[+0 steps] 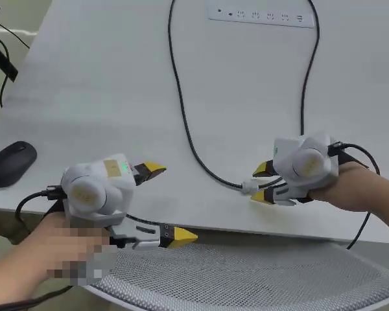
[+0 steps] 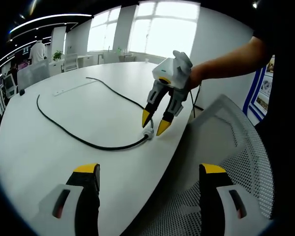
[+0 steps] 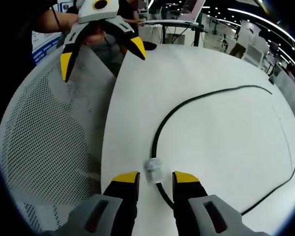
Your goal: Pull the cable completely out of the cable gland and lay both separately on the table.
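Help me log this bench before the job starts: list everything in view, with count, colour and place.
table: one, white, under everything
cable: one, black, looping from the far side to the near edge
cable gland: one, white, on the cable by the near edge
power strip: one, white, far side of the table
mouse: one, black, left part of the table
chair: one, grey mesh, in front of the near edge
left gripper: one, white with yellow tips, open, over the table edge and chair
right gripper: one, white with yellow tips, open, jaws either side of the cable gland
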Motion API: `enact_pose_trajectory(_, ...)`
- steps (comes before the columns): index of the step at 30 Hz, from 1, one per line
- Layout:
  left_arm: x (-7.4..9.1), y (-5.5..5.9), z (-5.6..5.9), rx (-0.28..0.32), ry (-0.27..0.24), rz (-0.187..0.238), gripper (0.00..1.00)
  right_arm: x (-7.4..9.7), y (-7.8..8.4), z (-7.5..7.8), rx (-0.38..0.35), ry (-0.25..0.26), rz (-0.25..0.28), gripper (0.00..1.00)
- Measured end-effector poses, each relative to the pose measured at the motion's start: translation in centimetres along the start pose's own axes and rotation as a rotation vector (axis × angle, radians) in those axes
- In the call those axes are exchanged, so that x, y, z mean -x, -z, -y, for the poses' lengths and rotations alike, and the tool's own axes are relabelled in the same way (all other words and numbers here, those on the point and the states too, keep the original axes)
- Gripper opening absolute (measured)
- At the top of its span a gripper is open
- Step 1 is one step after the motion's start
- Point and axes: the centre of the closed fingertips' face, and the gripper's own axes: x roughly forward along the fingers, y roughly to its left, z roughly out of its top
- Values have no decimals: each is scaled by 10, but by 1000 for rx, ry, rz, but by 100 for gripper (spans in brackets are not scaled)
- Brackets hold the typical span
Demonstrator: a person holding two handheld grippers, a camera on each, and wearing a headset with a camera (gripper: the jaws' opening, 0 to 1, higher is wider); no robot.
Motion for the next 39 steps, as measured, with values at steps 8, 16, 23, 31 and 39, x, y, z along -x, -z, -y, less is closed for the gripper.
enact_pose_trajectory(8,0,1,2,0,3,-6,83,-5,7,1,24,-8,-27,12)
enact_pose_trajectory(16,5,-1,3,0,1,0,82,-6,7,1,-2,-13,-7,9)
enact_pose_trajectory(23,4,-1,4,1,-1,0,82,-1,3,-1,-37,-3,7,8)
enact_pose_trajectory(31,-3,-5,5,-31,16,-8,82,16,-17,-5,-88,-8,49,7)
enact_pose_trajectory(39,-9,-27,-4,-70,22,16,81,32,-38,-8,-88,-18,59,7)
